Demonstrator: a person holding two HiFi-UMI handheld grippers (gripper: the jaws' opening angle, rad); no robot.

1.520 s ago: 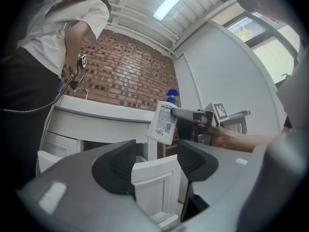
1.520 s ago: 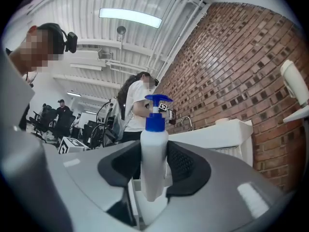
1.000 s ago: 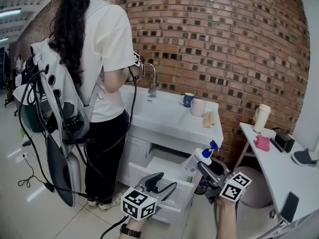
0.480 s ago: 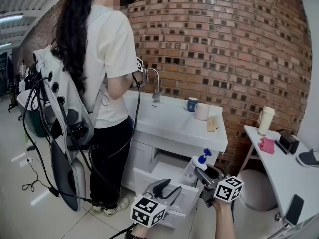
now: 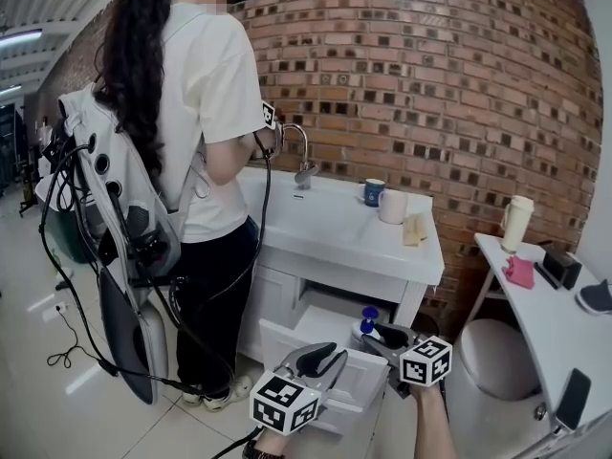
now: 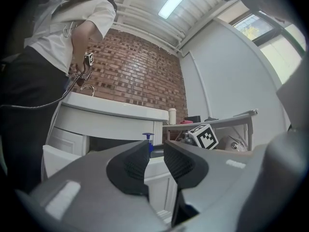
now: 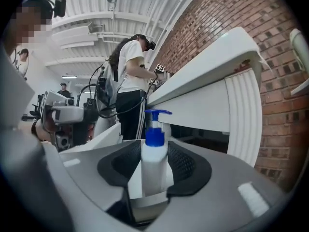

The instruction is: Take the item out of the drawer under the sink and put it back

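A white pump bottle with a blue top (image 5: 363,325) is held upright in my right gripper (image 5: 379,338), just over the open white drawer (image 5: 308,337) under the sink counter (image 5: 335,229). In the right gripper view the pads press both sides of the bottle (image 7: 154,163), with the right gripper (image 7: 154,172) shut on it. My left gripper (image 5: 331,358) hovers in front of the drawer's front panel. Its jaws are closing and stand almost together in the left gripper view (image 6: 155,161), with nothing between them. Beyond them shows the bottle's blue pump (image 6: 147,140).
A person in a white shirt (image 5: 196,151) stands at the sink's left by the faucet (image 5: 304,166). Two mugs (image 5: 384,201) sit on the counter. A white side table (image 5: 545,338) at right carries a cup (image 5: 516,224), a pink item and a phone. A round stool (image 5: 492,354) stands beside the drawer.
My right gripper has carried the bottle down and left, from beside the counter's corner to over the open drawer. The left gripper's jaws have gone from wide apart to nearly together.
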